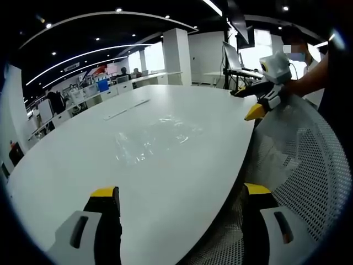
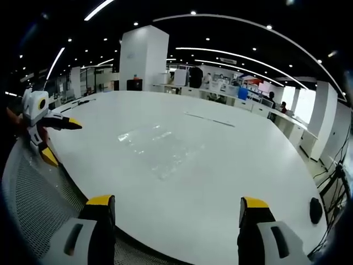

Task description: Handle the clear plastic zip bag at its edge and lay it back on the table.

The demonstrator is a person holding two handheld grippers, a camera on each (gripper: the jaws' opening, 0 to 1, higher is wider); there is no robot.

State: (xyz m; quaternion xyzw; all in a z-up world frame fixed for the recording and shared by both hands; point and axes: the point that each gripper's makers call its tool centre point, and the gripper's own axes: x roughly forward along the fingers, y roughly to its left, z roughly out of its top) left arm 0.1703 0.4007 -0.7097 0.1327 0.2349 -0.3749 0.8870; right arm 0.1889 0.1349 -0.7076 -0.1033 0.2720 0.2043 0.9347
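bag (image 1: 157, 135): flat on table (image 1: 182, 187), mid-surface, long axis running across it
left gripper (image 1: 182, 194): open, empty, bag ahead
right gripper (image 2: 177, 203): open, empty, bag ahead, similar reach

Zip bag (image 1: 157, 135) flat on white table (image 1: 83, 165); left gripper (image 1: 182, 193) open, empty; right gripper (image 1: 263, 98) at table edge.

Broad white desk (image 1: 182, 182) with rounded edge carries clear plastic zip bag (image 1: 157, 138) lying flat ahead of both hand-held grippers, and a thin pale strip (image 1: 126, 109) flat farther beyond it.
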